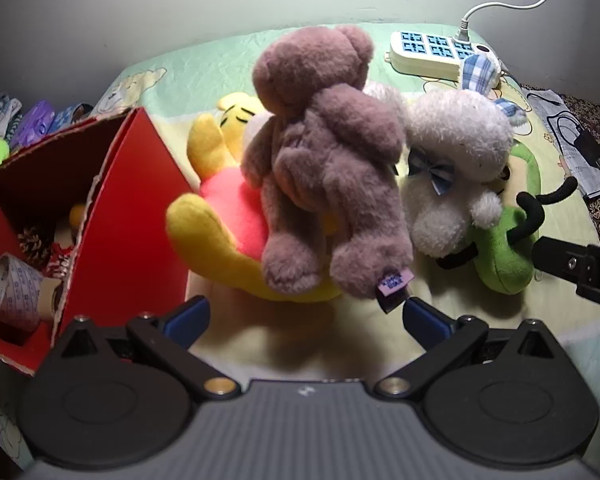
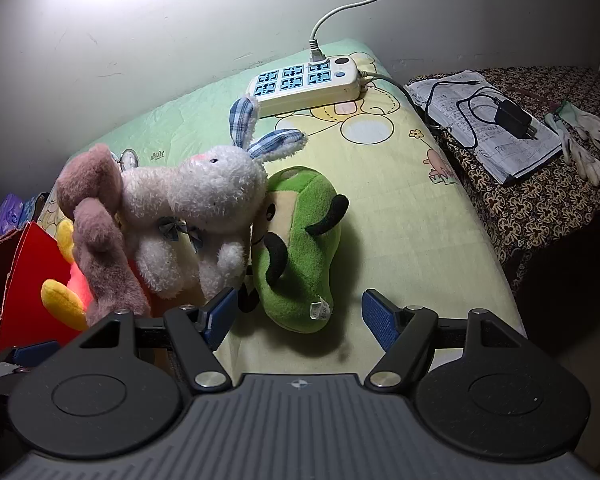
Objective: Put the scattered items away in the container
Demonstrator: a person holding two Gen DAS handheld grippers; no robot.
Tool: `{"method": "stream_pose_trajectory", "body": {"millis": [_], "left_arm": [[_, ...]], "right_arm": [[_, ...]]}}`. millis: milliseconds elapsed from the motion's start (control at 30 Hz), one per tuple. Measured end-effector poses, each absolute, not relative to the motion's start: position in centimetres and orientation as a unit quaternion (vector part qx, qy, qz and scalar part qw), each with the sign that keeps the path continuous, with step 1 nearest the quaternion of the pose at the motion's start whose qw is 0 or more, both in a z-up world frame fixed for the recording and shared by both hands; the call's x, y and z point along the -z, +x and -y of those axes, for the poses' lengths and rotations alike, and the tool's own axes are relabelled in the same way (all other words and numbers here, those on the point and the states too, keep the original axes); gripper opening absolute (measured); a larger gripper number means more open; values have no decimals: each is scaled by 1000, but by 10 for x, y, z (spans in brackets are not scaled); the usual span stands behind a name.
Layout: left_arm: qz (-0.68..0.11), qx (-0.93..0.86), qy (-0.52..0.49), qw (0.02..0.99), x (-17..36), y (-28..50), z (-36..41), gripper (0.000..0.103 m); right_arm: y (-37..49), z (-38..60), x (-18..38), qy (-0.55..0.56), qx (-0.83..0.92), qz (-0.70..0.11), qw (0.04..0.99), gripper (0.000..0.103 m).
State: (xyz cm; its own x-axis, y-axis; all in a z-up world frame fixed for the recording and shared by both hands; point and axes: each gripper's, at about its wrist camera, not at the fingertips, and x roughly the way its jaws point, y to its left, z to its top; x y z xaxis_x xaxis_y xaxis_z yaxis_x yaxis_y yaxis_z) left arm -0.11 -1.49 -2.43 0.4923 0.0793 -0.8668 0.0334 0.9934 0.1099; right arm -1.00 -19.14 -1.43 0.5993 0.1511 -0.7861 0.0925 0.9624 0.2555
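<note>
A pile of plush toys lies on a bed (image 2: 420,216) beside a red box (image 1: 128,208). The brown bear (image 1: 332,160) sits on top of a yellow bear (image 1: 220,232), which touches the box's side. A white rabbit (image 2: 196,208) leans against the brown bear on the side away from the box, with a green toy (image 2: 300,248) just beyond it. The left gripper (image 1: 306,318) hovers wide open below the brown bear's feet, holding nothing. The right gripper (image 2: 298,318) is open and empty, with the green toy's lower end between its fingers. A power strip (image 2: 304,84) lies beyond the pile.
</note>
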Motion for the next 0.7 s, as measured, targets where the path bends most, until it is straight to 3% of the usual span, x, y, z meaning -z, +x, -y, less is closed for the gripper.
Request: {"method": "stream_pose_trajectory", "body": {"millis": [700], "left_arm": [[-498, 43, 54, 864, 22, -6, 25, 102]], "right_arm": [[-5, 203, 15, 150, -32, -440, 885, 72]]}}
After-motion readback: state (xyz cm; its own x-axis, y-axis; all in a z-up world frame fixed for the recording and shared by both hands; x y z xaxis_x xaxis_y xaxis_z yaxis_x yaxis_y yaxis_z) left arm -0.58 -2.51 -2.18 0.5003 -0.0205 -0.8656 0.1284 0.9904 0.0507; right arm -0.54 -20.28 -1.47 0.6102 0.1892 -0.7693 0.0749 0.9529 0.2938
